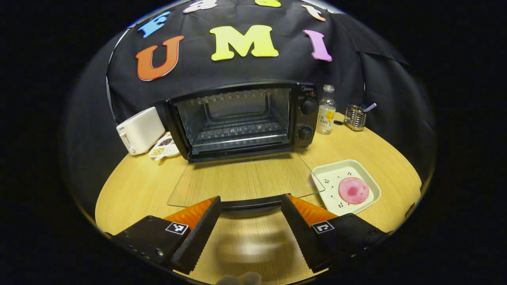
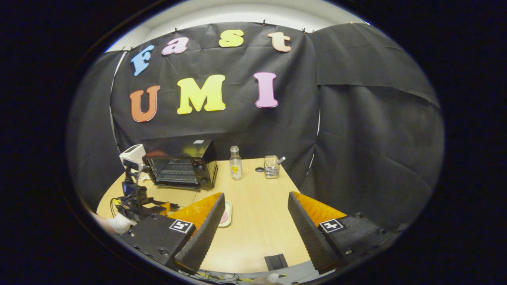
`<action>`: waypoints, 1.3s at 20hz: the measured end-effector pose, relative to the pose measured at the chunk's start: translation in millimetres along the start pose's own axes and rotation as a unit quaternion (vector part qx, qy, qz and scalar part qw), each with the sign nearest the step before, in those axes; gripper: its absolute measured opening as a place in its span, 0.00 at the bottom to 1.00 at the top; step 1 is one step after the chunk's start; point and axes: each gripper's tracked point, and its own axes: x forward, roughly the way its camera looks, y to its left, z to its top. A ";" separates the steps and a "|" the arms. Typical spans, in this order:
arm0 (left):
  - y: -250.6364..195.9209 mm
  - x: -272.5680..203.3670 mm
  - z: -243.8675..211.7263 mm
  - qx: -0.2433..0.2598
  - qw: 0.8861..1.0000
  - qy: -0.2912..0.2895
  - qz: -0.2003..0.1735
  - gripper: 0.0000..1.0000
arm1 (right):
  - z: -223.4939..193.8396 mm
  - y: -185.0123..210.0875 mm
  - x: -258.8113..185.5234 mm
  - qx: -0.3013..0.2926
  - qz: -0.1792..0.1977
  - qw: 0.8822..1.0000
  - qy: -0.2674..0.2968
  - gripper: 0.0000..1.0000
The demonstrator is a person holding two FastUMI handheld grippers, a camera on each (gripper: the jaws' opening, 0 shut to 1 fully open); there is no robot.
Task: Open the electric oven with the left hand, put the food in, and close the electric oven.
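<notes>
Two grippers, both spread, grasping nothing: left gripper (image 1: 250, 221) straddles the handle (image 1: 250, 204) of the toaster oven (image 1: 241, 118)'s lowered glass door (image 1: 241, 178); right gripper (image 2: 255, 221) hangs well back. Risk: the pink food (image 1: 353, 190) on its plate (image 1: 330, 176), beside the door, could slide off if nudged.

Right tool (image 2: 255, 221) spread wide above the desk (image 2: 257, 229), holding nothing. Oven (image 2: 180, 164) open at far left, bottle (image 2: 235, 163) just beside it, plate (image 2: 225, 217) peeking past one finger.
</notes>
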 end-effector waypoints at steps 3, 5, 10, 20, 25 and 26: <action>13.1 -30.1 27.3 -0.012 0.999 -0.036 0.012 0.97 | -21.7 7.7 31.8 0.002 0.028 0.999 0.035 1.00; 22.7 -55.2 48.6 -0.018 0.998 -0.060 0.025 0.97 | -38.0 10.1 58.8 0.002 0.045 0.997 0.063 1.00; 39.0 -122.8 105.0 -0.009 0.991 -0.120 0.066 0.96 | -85.5 25.9 134.6 0.026 0.097 0.985 0.140 0.80; 43.8 -208.0 161.6 -0.056 0.972 -0.147 0.173 0.96 | -165.2 63.0 243.3 0.094 0.185 0.924 0.322 0.56; 39.3 -221.5 151.5 -0.085 0.963 -0.131 0.218 0.96 | -179.7 80.2 262.1 0.087 0.209 0.901 0.372 0.43; 39.4 -223.5 148.2 -0.091 0.961 -0.127 0.227 0.96 | -184.2 81.2 263.7 0.087 0.209 0.895 0.383 0.32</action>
